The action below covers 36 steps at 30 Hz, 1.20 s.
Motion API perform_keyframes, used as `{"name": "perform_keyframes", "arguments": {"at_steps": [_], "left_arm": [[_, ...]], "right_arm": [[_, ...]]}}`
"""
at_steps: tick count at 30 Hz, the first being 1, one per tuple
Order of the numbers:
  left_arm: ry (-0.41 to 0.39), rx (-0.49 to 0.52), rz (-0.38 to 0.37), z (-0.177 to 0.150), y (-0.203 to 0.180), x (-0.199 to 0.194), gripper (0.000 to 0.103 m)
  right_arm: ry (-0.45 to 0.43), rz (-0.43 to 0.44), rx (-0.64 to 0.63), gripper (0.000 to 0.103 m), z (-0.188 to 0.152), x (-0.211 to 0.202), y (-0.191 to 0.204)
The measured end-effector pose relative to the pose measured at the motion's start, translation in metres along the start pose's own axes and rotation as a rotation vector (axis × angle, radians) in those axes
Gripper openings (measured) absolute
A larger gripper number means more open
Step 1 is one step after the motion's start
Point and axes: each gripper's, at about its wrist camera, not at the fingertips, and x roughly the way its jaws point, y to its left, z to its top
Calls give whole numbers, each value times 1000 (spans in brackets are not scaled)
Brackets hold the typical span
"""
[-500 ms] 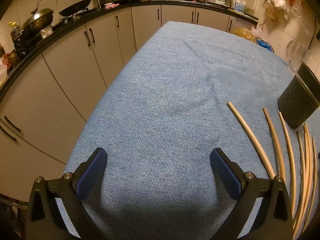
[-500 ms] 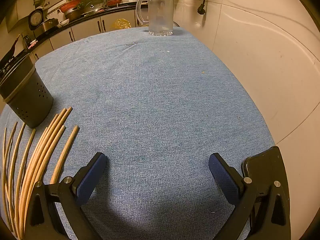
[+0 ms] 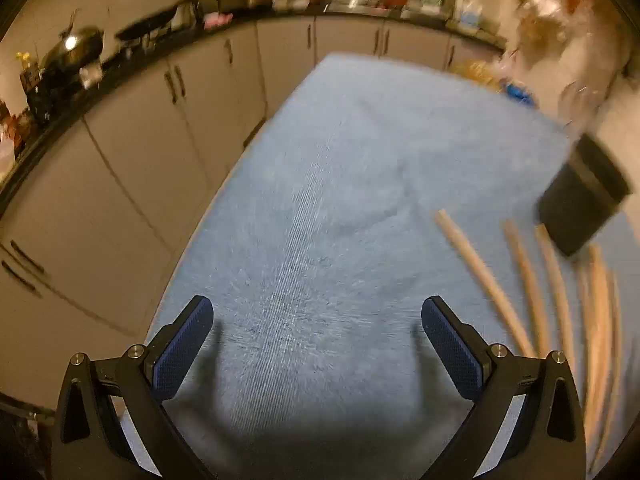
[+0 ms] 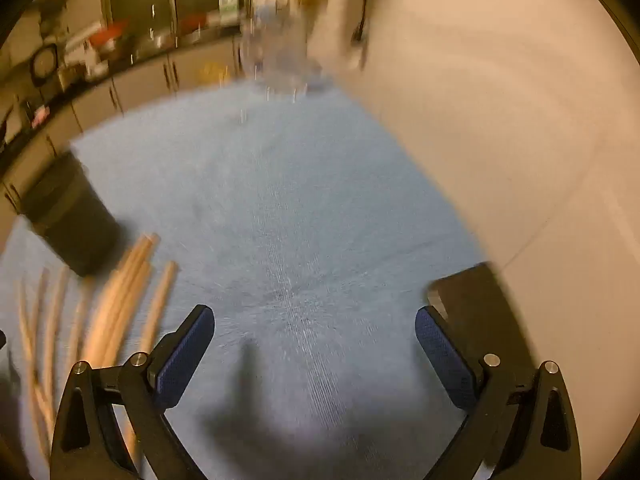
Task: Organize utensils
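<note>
Blue-padded jaws on the left gripper [image 3: 316, 338] stand spread wide — nothing between them but blue cloth [image 3: 360, 184]. Likewise the right gripper [image 4: 314, 338], empty. Bamboo chopsticks [image 3: 560, 292] lie scattered between both claws, just beside the dark holder [image 3: 580, 204] — untouched.

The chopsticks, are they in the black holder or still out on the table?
Out. The chopsticks lie loose on the blue cloth, beside the black holder.
</note>
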Motion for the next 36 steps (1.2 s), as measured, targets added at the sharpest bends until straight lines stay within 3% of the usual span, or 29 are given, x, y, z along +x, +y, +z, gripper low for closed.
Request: {"name": "perform_keyframes", "arguments": {"at_steps": [2,5,7,12,22,26,30,36], "left_arm": [[-76,37,-43,-1,-1,-28,103],[-124,85,-105,-8,-4,-59,103],[-122,103,-141,-15,-10,-74,103],[-124,144,-197,-36,-14,-99,103],[-129,-2,-57,-57,-27,-130,103],[-166,-43,-8,-63,-47,-153,103],[-167,-61,39,-74,-63,-170,103],[-156,-77,101,-91,-75,-192,103]], "right_arm": [[-53,6,-10,102,-7,-37,3],[-90,38,2,102,-31,-87,7],[-94,54,14,102,-52,-117,8],[-75,98,-47,102,-77,-144,10],[-120,265,-227,101,-59,-147,17],[-129,339,-283,101,-45,-143,7],[-158,410,-359,101,-38,-143,-1],[-125,514,-384,101,-34,-138,-13]]}}
